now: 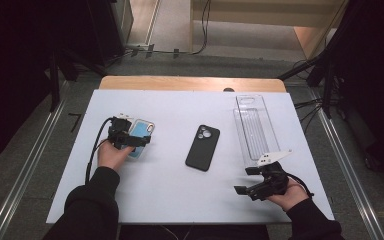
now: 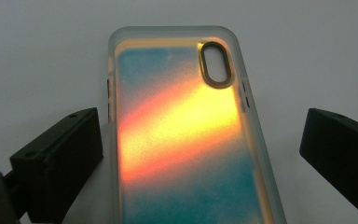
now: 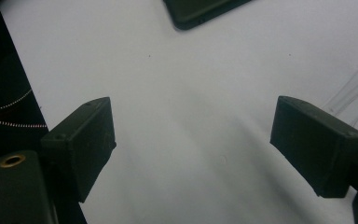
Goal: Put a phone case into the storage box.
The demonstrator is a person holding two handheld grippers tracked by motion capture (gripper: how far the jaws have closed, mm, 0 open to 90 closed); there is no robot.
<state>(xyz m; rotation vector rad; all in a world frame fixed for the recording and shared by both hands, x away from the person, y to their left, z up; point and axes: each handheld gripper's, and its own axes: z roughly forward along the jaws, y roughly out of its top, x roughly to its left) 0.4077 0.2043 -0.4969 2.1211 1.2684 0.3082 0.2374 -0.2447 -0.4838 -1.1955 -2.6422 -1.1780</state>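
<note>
The left gripper hangs low over the case with its jaws apart, one to each long side. Neither pad presses on the case: the jaw at the picture's left stands just beside the edge, while the other is well clear. In the high view the left gripper sits on the left half of the table, with the case lying flat under it, its camera cut-out at the far end.

The case looks like a thin, light shell – clear, soft-looking rim, glossy iridescent back shading from blue to orange. It would likely flex if squeezed hard across its width, and the shiny back offers little to grip. The long side walls look like the best place to hold, about mid-length and below the cut-out, with the pads square on the rim so it does not pop out sideways. Lying flat on the smooth sheet, it may slide before the jaws bite.

Further out, a black phone lies face down near the middle of the table, with a clear tray to its right. The right gripper rests near the front right corner – jaws wide apart, nothing between them – pointing towards the phone.
</note>
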